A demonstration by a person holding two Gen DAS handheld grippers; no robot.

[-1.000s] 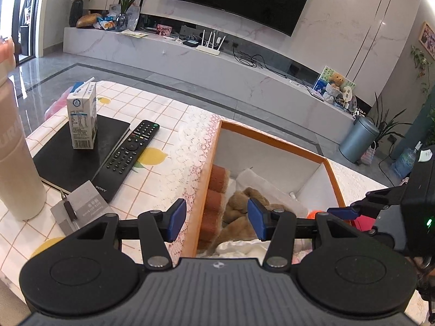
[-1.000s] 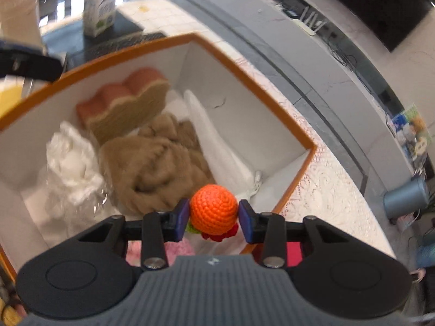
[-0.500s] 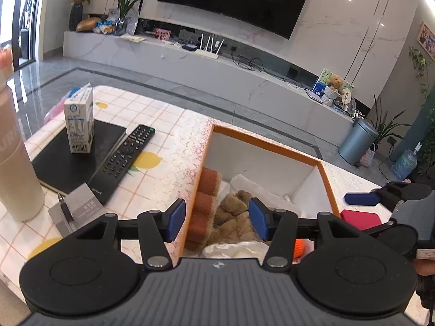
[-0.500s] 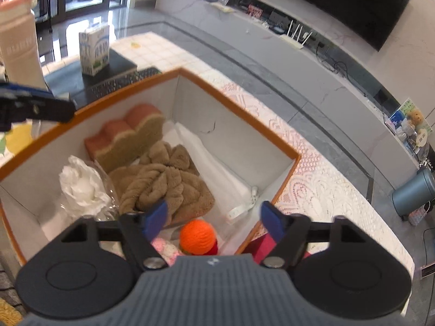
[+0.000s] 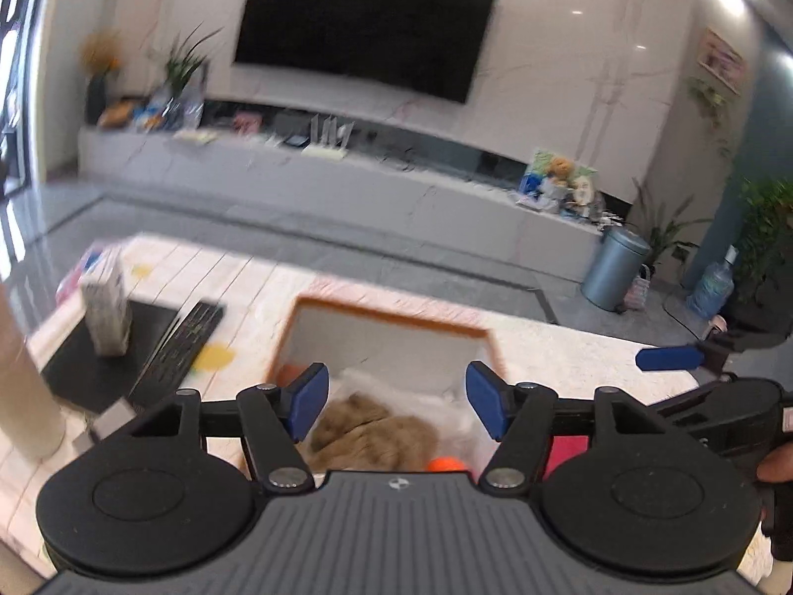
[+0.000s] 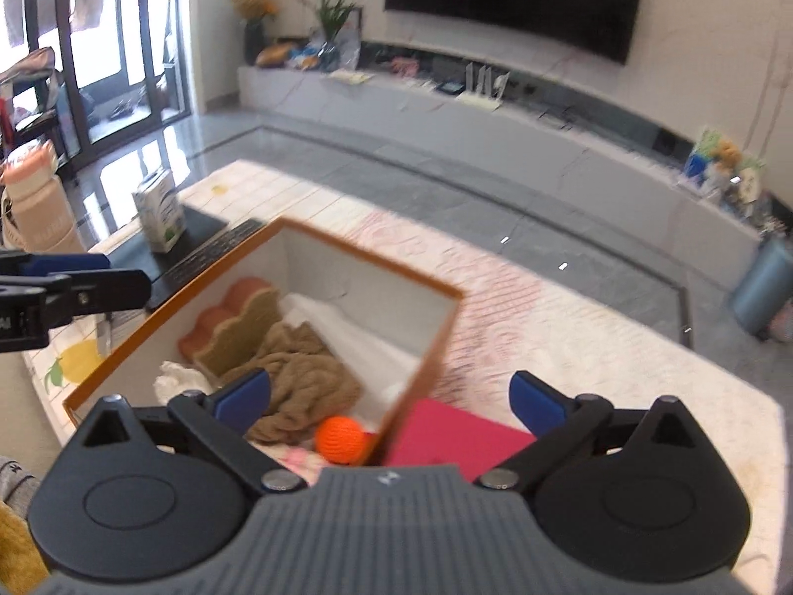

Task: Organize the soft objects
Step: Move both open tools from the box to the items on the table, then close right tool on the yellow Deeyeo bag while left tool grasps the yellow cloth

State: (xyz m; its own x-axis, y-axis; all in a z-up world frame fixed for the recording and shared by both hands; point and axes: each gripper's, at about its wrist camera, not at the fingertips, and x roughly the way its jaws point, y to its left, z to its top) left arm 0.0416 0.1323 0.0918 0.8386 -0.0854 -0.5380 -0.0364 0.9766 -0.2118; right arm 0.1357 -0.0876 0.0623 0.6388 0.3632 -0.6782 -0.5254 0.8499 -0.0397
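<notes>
Your right claw (image 6: 389, 394) hangs wide and empty above the near right corner of the orange-rimmed box (image 6: 448, 320), and your left claw (image 5: 396, 399) is spread about as wide, also holding nothing, over the near part of the same box. Nearest you in the box, tucked against that near right corner, lies the orange crocheted ball (image 6: 338, 439); judge it light and springy, with a yarn surface that grips well, so if it needs shifting close across its middle and squeeze gently, since it will give under the pads. Just beyond it sits the brown plush towel (image 6: 302, 372), bunched in the middle of the box; it looks limp and will drape, so pinch a raised fold, not a flat part. To its left a crumpled white tissue (image 6: 176, 379) rests by the near left wall, very light and easily torn, best taken by a loose peak. Farther back on the left stands the toast-shaped sponge (image 6: 233, 325), leaning along the left wall; it should compress easily, so take it across its thin faces. Outside the box, just right of the near corner, a pink flat item (image 6: 456, 439) lies on the tabletop (image 6: 619, 362); what it is made of cannot be told from here.
</notes>
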